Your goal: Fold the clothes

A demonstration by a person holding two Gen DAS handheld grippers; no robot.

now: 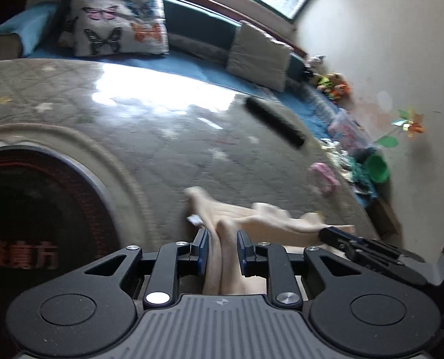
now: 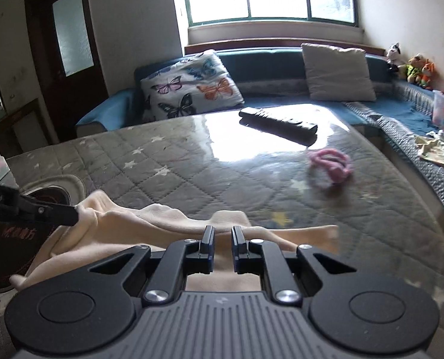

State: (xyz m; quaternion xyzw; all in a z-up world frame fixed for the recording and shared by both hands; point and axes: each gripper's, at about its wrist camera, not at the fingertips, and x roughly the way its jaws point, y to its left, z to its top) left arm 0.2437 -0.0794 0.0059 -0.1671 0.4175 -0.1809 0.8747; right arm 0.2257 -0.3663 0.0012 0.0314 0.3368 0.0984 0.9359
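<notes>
A cream garment [image 1: 263,218] lies bunched at the near edge of the grey quilted table [image 1: 162,137]. My left gripper [image 1: 222,246] has a fold of it between its fingers; the jaws stand a little apart around the cloth. In the right wrist view the garment [image 2: 150,224] spreads from left to right under my right gripper [image 2: 222,245], whose narrow jaws have cloth between them. The left gripper's fingers [image 2: 57,211] show at the left, pinching the garment's corner. The right gripper's fingers [image 1: 341,237] show at the right of the left wrist view, on the garment's other end.
A black remote [image 2: 278,124] and a pink cloth item [image 2: 331,164] lie farther back on the table. A round induction hob [image 2: 18,233] is set into the table at left. A blue sofa [image 2: 401,110] with a butterfly pillow [image 2: 192,85], toys and clothes runs behind and right.
</notes>
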